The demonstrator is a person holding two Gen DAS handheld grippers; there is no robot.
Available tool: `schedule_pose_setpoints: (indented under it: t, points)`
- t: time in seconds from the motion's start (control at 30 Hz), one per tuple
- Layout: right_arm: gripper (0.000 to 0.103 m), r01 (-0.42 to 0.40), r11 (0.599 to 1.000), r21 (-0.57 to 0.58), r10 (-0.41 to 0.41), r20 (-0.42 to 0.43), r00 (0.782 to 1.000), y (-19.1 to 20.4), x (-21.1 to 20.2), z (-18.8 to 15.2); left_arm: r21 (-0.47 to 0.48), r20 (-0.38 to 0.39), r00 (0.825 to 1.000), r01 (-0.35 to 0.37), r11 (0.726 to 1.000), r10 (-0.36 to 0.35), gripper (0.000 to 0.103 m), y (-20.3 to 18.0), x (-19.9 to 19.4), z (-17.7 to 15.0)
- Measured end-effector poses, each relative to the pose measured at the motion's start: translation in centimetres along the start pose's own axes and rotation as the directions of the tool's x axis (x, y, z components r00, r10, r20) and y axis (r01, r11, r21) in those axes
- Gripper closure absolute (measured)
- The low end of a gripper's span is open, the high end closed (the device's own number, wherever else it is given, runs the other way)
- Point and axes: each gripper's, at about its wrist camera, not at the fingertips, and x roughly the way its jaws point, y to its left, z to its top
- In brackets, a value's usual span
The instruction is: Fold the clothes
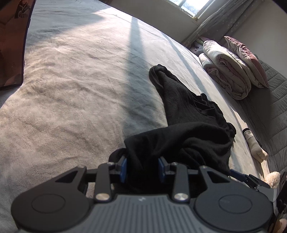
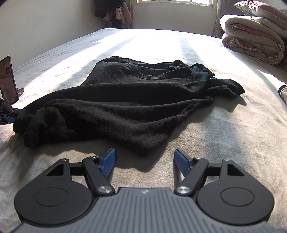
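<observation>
A black garment (image 2: 134,100) lies crumpled across the grey bed (image 2: 224,134), one sleeve trailing to the far side (image 1: 161,75). My left gripper (image 1: 142,161) is shut on a bunched edge of the black garment (image 1: 179,125), cloth filling the gap between its blue pads. In the right wrist view the left gripper (image 2: 9,114) shows at the left edge, holding the garment's left end. My right gripper (image 2: 144,157) hovers low over the bed, open with nothing between its fingers, just short of the garment's near corner.
A folded duvet (image 2: 254,41) and a pillow (image 1: 245,57) sit at the bed's far right. A pale sock (image 1: 254,147) lies by the right edge near a plush toy (image 1: 272,179). A propped-up screen (image 2: 8,80) stands at the left. Clothes (image 2: 113,10) hang beside the window.
</observation>
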Motion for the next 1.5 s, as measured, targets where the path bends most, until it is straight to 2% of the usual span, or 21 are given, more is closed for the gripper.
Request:
schedule_pose_setpoints:
  t: [0.1, 0.13, 0.17, 0.23, 0.27, 0.43, 0.57, 0.63, 0.7, 0.83, 0.9, 1.0, 1.1, 1.2, 1.3, 1.33, 1.37, 1.4, 1.43, 1.47, 1.5]
  points:
    - [0.04, 0.006, 1.0, -0.015, -0.006, 0.02, 1.0, 0.3, 0.8, 0.7, 0.013, -0.008, 1.0, -0.003, 1.0, 0.003, 0.069, 0.2, 0.2, -0.2]
    - [0.055, -0.003, 1.0, 0.006, 0.003, 0.018, 1.0, 0.0, 0.7, 1.0, 0.017, -0.011, 1.0, -0.004, 1.0, 0.005, 0.073, 0.2, 0.2, -0.3]
    - [0.077, -0.016, 0.999, 0.032, 0.015, 0.014, 1.0, -0.4, 0.6, 1.2, 0.022, -0.013, 1.0, -0.006, 1.0, 0.006, 0.078, 0.3, 0.3, -0.4]
    - [0.094, -0.04, 0.996, 0.084, 0.039, 0.007, 0.999, -1.2, 0.5, 1.6, 0.03, -0.013, 1.0, -0.003, 1.0, 0.004, 0.084, 0.1, 0.2, -0.4]
    - [0.095, -0.056, 0.992, 0.111, 0.055, 0.007, 0.998, -1.7, 0.0, 1.7, 0.035, -0.011, 1.0, -0.001, 0.999, 0.001, 0.09, 0.0, 0.1, -0.4]
    - [0.096, -0.129, 0.969, 0.209, 0.126, 0.028, 0.992, -4.1, -3.5, 1.8, 0.086, 0.016, 0.999, 0.043, 0.995, -0.045, 0.095, -1.4, -1.1, -0.5]
    - [0.096, -0.145, 0.957, 0.252, 0.137, 0.048, 0.989, -5.8, -7.1, 1.9, 0.147, 0.034, 0.983, 0.174, 0.974, -0.181, 0.096, -3.1, -2.6, -1.0]
    - [0.096, -0.139, 0.952, 0.274, 0.126, 0.064, 0.99, -6.8, -8.7, 1.7, 0.168, 0.026, 0.966, 0.25, 0.954, -0.258, 0.096, -3.8, -3.3, -1.4]
    - [0.096, -0.128, 0.947, 0.294, 0.11, 0.078, 0.991, -7.8, -10.2, 1.6, 0.192, 0.001, 0.941, 0.333, 0.923, -0.339, 0.096, -4.6, -3.9, -2.1]
    - [0.096, -0.084, 0.944, 0.32, 0.059, 0.088, 0.994, -9.6, -12.2, 0.8, 0.259, -0.065, 0.884, 0.463, 0.848, -0.463, 0.096, -5.8, -5.1, -3.8]
    - [0.096, -0.06, 0.941, 0.333, 0.036, 0.08, 0.996, -10.4, -12.8, 0.4, 0.292, -0.119, 0.862, 0.505, 0.812, -0.493, 0.096, -6.5, -5.3, -4.9]
    - [0.096, -0.018, 0.939, 0.344, 0.001, 0.051, 0.999, -11.4, -13.3, -0.4, 0.334, -0.209, 0.848, 0.53, 0.779, -0.487, 0.095, -7.6, -4.7, -6.4]
    - [0.096, 0.027, 0.94, 0.34, -0.024, -0.013, 1.0, -11.7, -12.7, -1.2, 0.364, -0.268, 0.855, 0.517, 0.775, -0.444, 0.095, -8.2, -3.7, -7.6]
    - [0.093, 0.045, 0.934, 0.355, -0.021, -0.073, 0.997, -12.4, -11.7, -2.4, 0.352, -0.274, 0.873, 0.481, 0.803, -0.403, 0.091, -8.2, -2.8, -7.5]
    - [0.087, 0.043, 0.925, 0.377, -0.01, -0.09, 0.996, -13.2, -11.3, -2.9, 0.319, -0.259, 0.886, 0.454, 0.832, -0.384, 0.071, -7.6, -2.5, -6.5]
    - [0.086, 0.038, 0.921, 0.388, -0.002, -0.092, 0.996, -13.6, -11.2, -2.9, 0.307, -0.24, 0.893, 0.441, 0.843, -0.38, 0.06, -7.3, -2.6, -6.0]
    - [0.085, 0.032, 0.915, 0.402, 0.007, -0.093, 0.996, -14.1, -11.2, -2.8, 0.295, -0.213, 0.905, 0.419, 0.859, -0.368, 0.052, -7.0, -2.7, -5.3]
    - [0.082, 0.03, 0.91, 0.414, 0.01, -0.094, 0.996, -14.5, -11.0, -2.5, 0.28, -0.187, 0.917, 0.394, 0.876, -0.353, 0.049, -6.6, -2.6, -4.6]
    - [0.067, 0.031, 0.905, 0.424, 0.01, -0.096, 0.995, -14.9, -10.9, -2.3, 0.255, -0.164, 0.934, 0.351, 0.901, -0.318, 0.044, -6.4, -2.0, -3.5]
    - [0.048, 0.033, 0.903, 0.429, 0.006, -0.091, 0.996, -15.4, -10.5, -1.8, 0.23, -0.141, 0.949, 0.309, 0.923, -0.282, 0.044, -6.1, -1.4, -2.5]
    - [0.045, 0.036, 0.901, 0.432, 0.0, -0.084, 0.996, -15.9, -10.1, -1.2, 0.203, -0.12, 0.962, 0.265, 0.943, -0.245, 0.044, -5.8, -0.8, -1.4]
